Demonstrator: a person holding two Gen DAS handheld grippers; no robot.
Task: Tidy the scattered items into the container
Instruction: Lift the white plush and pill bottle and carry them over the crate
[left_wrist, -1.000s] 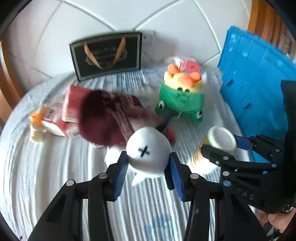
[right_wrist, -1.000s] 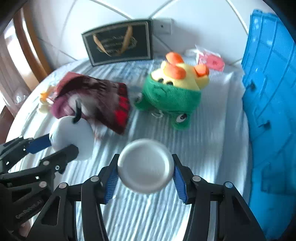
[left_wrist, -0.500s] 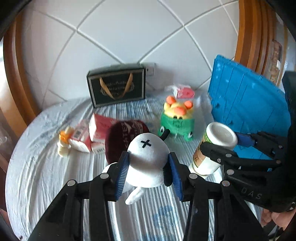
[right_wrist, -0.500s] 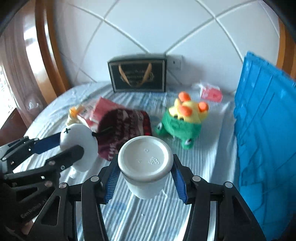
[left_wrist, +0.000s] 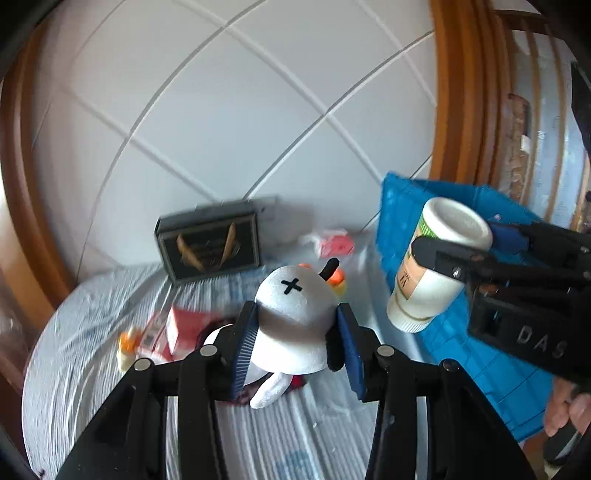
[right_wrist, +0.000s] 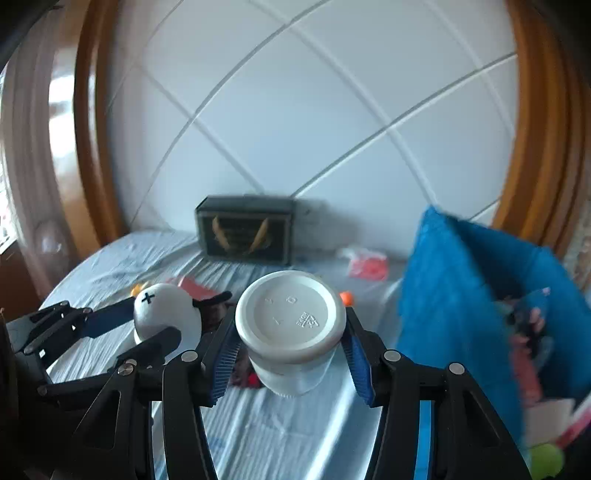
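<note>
Two tools are gripping things: the left tool (left_wrist: 295, 328) is clamping a white plush toy (left_wrist: 295, 317) at lower centre, the right tool (right_wrist: 291, 345) a white-lidded jar (right_wrist: 290, 321) left of the blue container (right_wrist: 454, 295).

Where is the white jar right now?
The white jar is clamped in the right hand-held gripper, lifted above the bed, between the white plush on its left and the blue crate on its right.

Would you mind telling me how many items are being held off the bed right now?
2. The white plush toy is clamped in the left tool; the white jar is clamped in the right tool, beside the blue crate. Nothing else looks lifted.
</note>
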